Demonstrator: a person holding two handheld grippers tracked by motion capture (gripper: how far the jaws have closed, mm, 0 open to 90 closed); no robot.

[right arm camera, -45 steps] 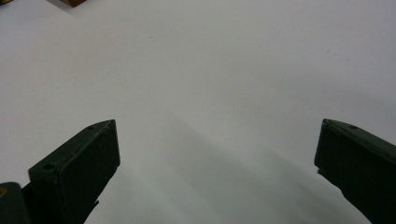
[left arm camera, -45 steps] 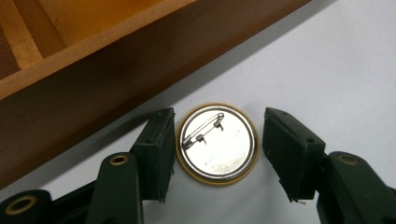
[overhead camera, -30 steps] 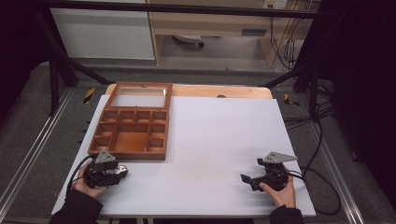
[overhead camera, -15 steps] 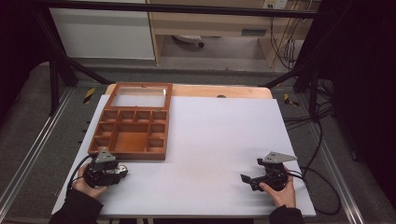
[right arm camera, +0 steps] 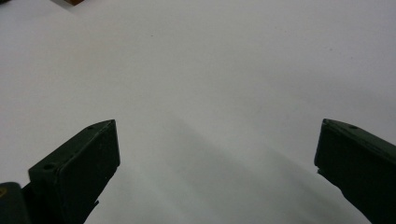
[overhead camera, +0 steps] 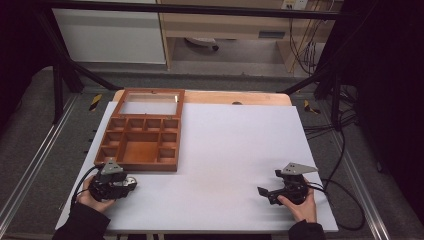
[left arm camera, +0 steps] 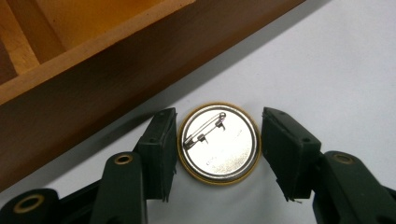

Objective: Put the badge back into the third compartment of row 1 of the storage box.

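A pin badge (left arm camera: 219,143) lies back-up on the white sheet (overhead camera: 230,150) between the half-open jaws of the left tongs (left arm camera: 218,149); one pad is just beside its rim, the other a little apart, neither pressing. Beyond the jaws runs the wall of a wooden tray (left arm camera: 116,79), cut off at the frame. The right tongs (right arm camera: 217,172) stand wide open over bare sheet, holding nothing. Dark floor and cables surround the table (overhead camera: 260,97).

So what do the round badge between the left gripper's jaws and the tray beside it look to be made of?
Badge: probably metal, with a shiny silvery back, a wire safety pin and a gold-coloured rim. Tray: apparently wood, reddish-brown and smooth, possibly varnished, with lighter grain showing inside its compartments.
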